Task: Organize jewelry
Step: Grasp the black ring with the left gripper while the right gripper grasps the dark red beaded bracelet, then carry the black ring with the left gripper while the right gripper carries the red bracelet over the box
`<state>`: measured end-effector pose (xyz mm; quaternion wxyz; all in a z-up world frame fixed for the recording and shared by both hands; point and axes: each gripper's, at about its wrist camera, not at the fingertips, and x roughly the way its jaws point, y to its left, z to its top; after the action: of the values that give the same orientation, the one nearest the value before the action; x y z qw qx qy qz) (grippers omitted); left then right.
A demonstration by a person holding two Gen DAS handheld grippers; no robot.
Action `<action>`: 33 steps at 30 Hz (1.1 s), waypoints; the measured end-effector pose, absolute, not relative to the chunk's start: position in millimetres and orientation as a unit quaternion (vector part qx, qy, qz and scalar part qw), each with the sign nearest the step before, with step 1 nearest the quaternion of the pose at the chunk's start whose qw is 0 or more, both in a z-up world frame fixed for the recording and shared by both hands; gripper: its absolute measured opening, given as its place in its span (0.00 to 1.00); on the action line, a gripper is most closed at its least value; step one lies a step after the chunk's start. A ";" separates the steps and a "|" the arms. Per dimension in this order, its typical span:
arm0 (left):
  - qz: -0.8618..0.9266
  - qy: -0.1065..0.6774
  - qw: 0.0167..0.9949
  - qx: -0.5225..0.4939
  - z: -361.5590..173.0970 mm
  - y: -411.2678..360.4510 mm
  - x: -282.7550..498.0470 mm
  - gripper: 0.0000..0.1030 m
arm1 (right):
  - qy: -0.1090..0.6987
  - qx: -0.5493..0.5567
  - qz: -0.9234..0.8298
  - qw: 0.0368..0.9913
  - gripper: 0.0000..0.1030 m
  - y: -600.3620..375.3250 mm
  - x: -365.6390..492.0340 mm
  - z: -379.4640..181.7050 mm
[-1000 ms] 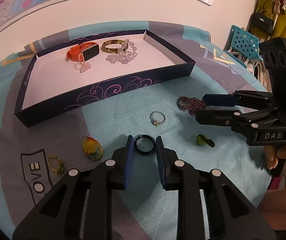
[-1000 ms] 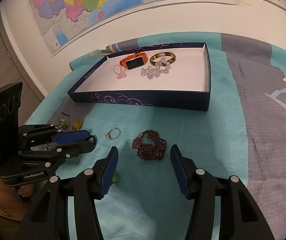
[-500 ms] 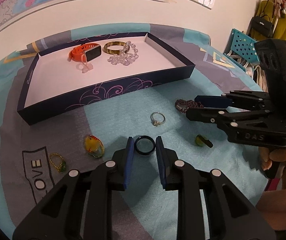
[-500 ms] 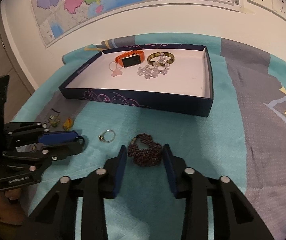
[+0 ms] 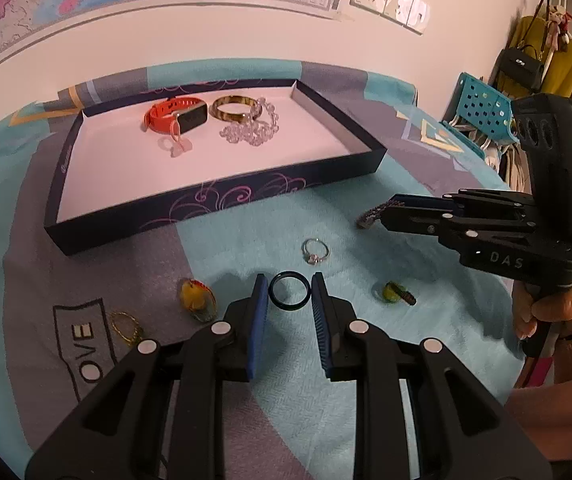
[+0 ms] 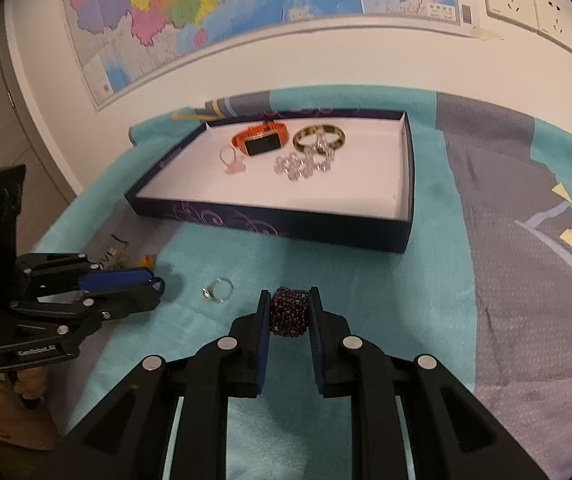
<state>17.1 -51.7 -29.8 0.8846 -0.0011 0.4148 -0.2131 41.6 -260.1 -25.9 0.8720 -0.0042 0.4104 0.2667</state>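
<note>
My left gripper (image 5: 289, 290) is shut on a dark blue ring (image 5: 289, 291), held between its blue pads just above the cloth. My right gripper (image 6: 289, 312) is shut on a dark red beaded bracelet (image 6: 289, 312); in the left wrist view only the bracelet's end (image 5: 368, 218) sticks out of it. A dark blue tray (image 5: 214, 204) with a white floor holds an orange watch (image 5: 178, 116), a gold bangle (image 5: 232, 108), a clear bead bracelet (image 5: 252, 130) and a pink ring (image 5: 176, 146). A silver ring (image 5: 315, 251) lies on the cloth.
A yellow pendant (image 5: 197, 300), a gold chain piece (image 5: 126, 326) and a green-yellow bead piece (image 5: 394, 293) lie on the teal and grey cloth (image 5: 426, 320). A blue perforated basket (image 5: 482, 110) and hanging bags (image 5: 522, 68) stand at the right. A wall map hangs behind.
My right gripper has closed on the beaded bracelet and lifted it off the cloth. My left gripper stays shut on the blue ring, raised slightly.
</note>
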 end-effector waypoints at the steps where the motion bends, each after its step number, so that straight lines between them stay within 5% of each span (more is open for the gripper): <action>1: -0.214 0.413 0.885 -0.003 -28.2 -51.2 17.0 0.22 | 0.407 -0.003 0.269 0.873 0.16 -260.6 41.0 -23.0; 33: -0.204 0.367 0.908 0.000 9.0 -39.7 36.3 0.22 | 0.364 0.025 0.316 0.876 0.16 -249.4 67.8 20.4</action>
<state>36.3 -39.7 9.0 0.9075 0.0000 0.3672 -0.2038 67.8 -249.4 20.4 0.8761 0.0250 0.3635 0.3156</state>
